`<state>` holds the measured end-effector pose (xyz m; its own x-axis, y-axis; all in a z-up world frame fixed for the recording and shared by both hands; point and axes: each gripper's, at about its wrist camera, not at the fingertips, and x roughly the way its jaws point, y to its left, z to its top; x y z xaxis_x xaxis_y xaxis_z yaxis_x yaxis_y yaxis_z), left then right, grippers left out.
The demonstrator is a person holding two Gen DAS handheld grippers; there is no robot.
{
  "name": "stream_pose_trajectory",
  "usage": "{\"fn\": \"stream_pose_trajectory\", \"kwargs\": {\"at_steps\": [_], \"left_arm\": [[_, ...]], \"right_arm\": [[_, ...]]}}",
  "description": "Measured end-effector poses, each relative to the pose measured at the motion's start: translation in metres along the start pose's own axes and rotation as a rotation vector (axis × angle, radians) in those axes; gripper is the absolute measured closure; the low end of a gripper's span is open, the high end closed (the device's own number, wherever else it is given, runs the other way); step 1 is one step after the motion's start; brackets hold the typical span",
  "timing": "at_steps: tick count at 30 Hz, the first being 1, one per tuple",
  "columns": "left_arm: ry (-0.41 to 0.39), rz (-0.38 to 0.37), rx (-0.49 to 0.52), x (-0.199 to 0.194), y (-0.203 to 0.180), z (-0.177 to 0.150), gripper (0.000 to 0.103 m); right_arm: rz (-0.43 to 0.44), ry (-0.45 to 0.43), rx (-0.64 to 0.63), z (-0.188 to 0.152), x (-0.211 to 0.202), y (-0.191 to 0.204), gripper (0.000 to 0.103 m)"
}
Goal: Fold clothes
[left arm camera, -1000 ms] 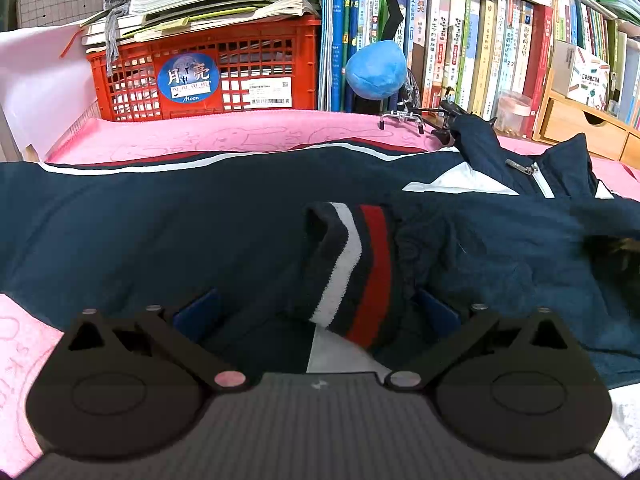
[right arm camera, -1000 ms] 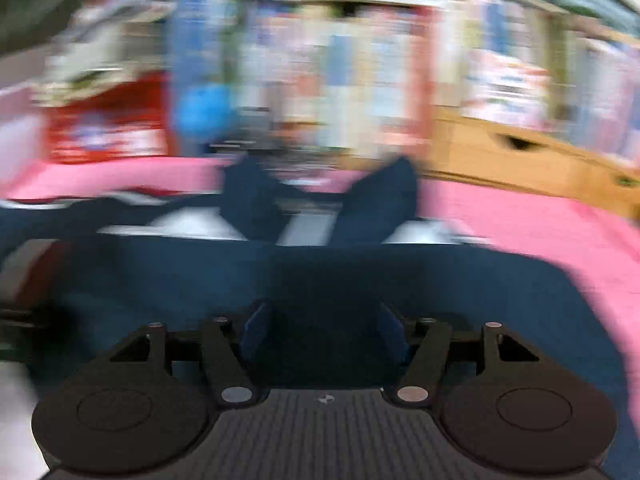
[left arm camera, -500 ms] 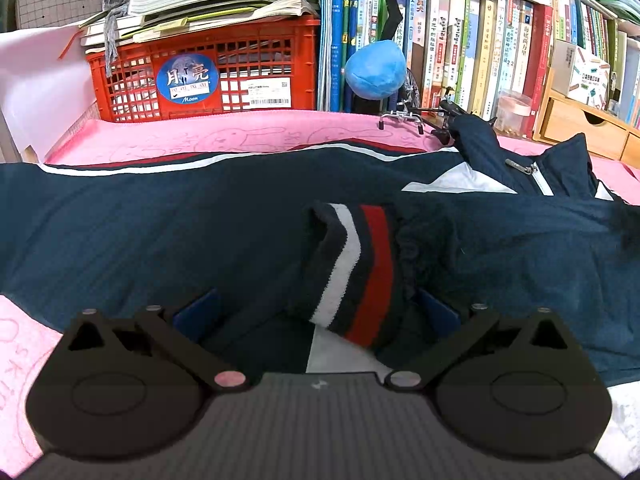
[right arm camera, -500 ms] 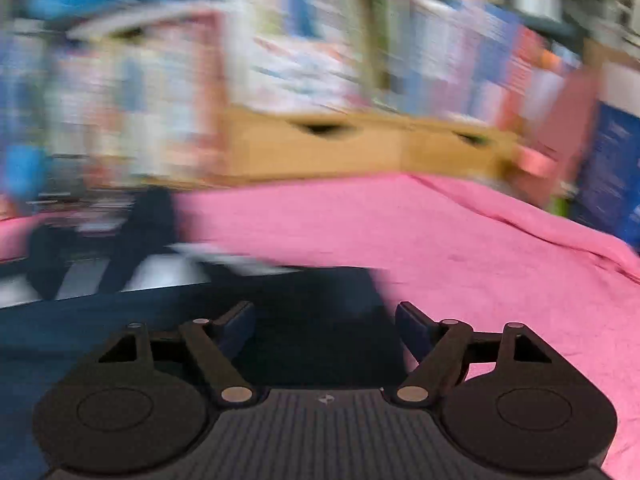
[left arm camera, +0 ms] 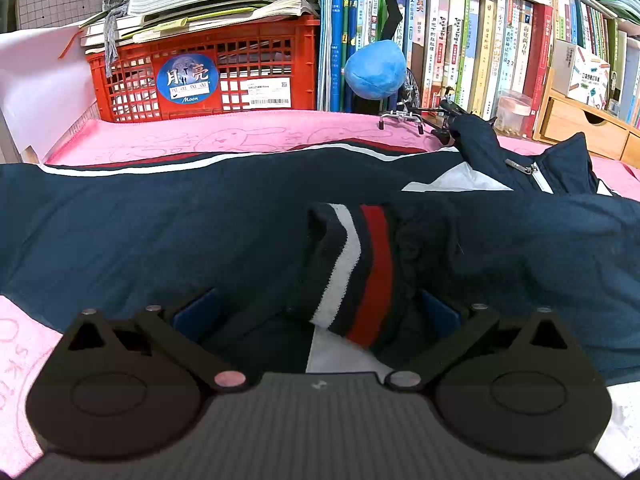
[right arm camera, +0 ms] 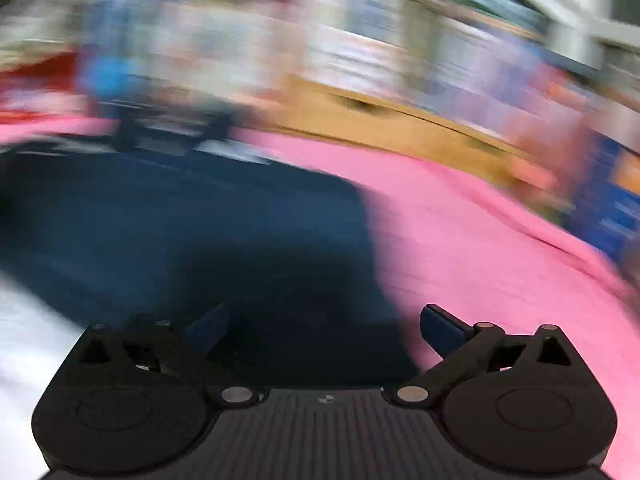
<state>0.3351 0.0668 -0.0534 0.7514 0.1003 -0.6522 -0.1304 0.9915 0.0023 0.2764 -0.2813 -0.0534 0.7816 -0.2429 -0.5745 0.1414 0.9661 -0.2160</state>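
Where the pink cloth [left arm camera: 248, 136] spreads, I see one navy jacket [left arm camera: 160, 232] across mid-frame, one red crate [left arm camera: 208, 76] upper left. My left gripper [left arm camera: 316, 312] gapes around the striped cuff [left arm camera: 352, 272], pads clear. My right gripper [right arm camera: 324, 332] is opening wide, empty, above the jacket's edge.

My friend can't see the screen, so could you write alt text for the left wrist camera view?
A navy blue zip-up jacket lies spread over a pink cloth-covered table, its white-and-red striped knit cuff resting between the open fingers of the left hand-held gripper. Behind stand a red plastic crate piled with papers and a row of books.
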Motion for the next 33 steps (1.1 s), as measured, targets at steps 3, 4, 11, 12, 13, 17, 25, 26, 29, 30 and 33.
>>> {"fn": "stream_pose_trajectory", "kwargs": {"at_steps": [3, 4, 11, 12, 13, 17, 25, 26, 29, 30, 33], "left_arm": [[0.000, -0.001, 0.000, 0.000, 0.000, 0.000, 0.000], [0.000, -0.001, 0.000, 0.000, 0.000, 0.000, 0.000], [0.002, 0.000, -0.002, 0.000, 0.000, 0.000, 0.000], [0.002, 0.000, -0.002, 0.000, 0.000, 0.000, 0.000], [0.002, 0.000, -0.001, 0.000, 0.000, 0.000, 0.000], [0.003, -0.001, -0.002, 0.000, 0.001, 0.000, 0.000], [0.005, -0.001, -0.004, 0.001, 0.001, 0.001, 0.000], [0.005, -0.002, -0.006, 0.001, 0.001, 0.001, 0.000], [0.017, 0.016, 0.005, -0.006, 0.001, 0.000, 0.000], [0.026, 0.041, 0.017, -0.017, 0.001, -0.002, 0.000], [-0.021, 0.020, 0.100, -0.080, -0.013, -0.020, 0.000]], "right_arm": [[-0.075, 0.071, 0.250, -0.016, 0.013, -0.069, 0.001], [-0.119, 0.097, 0.299, -0.021, 0.018, -0.083, 0.000], [-0.117, 0.037, 0.282, -0.033, 0.001, -0.086, 0.001], [-0.107, 0.013, 0.272, -0.031, -0.007, -0.082, 0.001], [-0.097, -0.010, 0.262, -0.030, -0.015, -0.078, 0.001], [-0.003, -0.111, 0.230, -0.029, -0.061, -0.059, 0.000], [0.167, -0.176, 0.272, -0.083, -0.126, -0.011, 0.000], [0.182, -0.146, 0.271, -0.091, -0.126, -0.006, 0.000], [0.187, -0.075, 0.242, -0.097, -0.130, 0.003, 0.000], [0.191, -0.076, 0.237, -0.098, -0.135, 0.004, 0.000], [0.215, -0.083, 0.240, -0.099, -0.153, 0.002, 0.000]]}}
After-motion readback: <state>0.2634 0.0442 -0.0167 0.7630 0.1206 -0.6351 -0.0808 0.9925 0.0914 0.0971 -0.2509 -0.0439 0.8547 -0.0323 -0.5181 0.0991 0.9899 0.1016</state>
